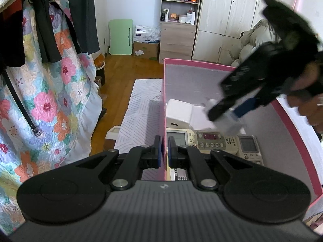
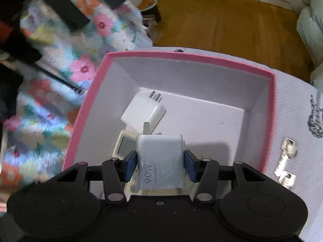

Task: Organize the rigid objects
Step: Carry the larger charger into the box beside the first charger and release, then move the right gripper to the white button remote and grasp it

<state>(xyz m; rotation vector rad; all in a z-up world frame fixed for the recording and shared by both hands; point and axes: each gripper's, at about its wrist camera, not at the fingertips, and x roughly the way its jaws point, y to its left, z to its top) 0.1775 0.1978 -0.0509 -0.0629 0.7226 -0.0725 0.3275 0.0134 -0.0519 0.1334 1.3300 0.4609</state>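
Right gripper fingers clamp the white charger; left gripper fingers pinch the pink box wall.

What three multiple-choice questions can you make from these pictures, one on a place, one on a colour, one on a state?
1. Where do the keys lie?
A. inside the box
B. on the cloth beside the box
C. on the wooden floor

2. What colour is the box outside?
A. pink
B. green
C. black

3. What is the right gripper doing?
A. hanging open and empty
B. shut on a key
C. shut on the charger

Answers:
1 B: the keys rest on the patterned cloth, outside the box wall.
2 A: its rim and outer wall are pink.
3 C: both blue pads press the sides of the white charger marked 90W, above the box.
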